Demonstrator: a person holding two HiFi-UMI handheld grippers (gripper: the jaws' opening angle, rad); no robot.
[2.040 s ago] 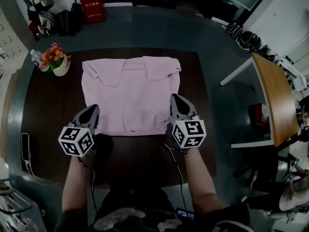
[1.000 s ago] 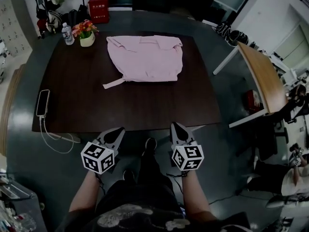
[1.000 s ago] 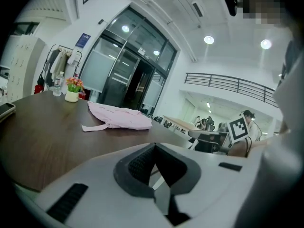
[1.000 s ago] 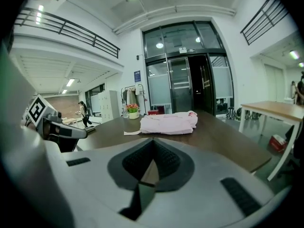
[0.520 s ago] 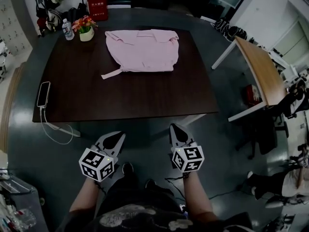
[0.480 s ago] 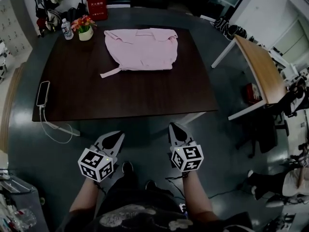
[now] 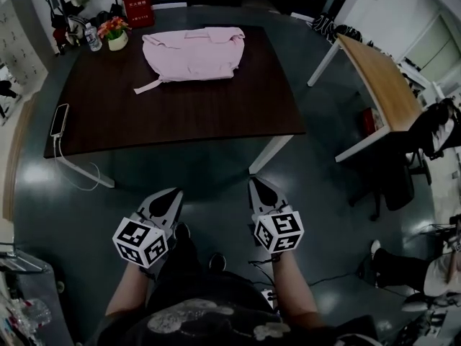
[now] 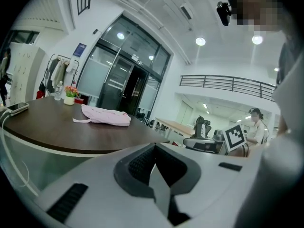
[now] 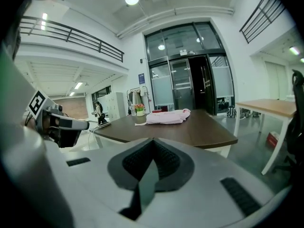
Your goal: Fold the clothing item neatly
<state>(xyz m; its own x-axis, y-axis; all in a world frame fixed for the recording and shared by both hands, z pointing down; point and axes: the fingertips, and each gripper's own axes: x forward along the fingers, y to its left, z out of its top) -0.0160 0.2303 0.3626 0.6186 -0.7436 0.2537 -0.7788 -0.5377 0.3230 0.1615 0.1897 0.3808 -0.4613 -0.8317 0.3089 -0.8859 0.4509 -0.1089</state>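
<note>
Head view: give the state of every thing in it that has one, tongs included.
Pink garment, folded, lying at the far end of the table, one strip sticking out.
Left tongs, shut, empty, off the table.
Right tongs, shut, empty, off the table.
Phone, flat at the table's left edge, cable attached.
Water bottle, upright.
Flower pot, upright.

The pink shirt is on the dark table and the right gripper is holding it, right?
No. The pink shirt is on the dark table, but the right gripper is shut and empty, well away from it; the head view shows that.
</note>
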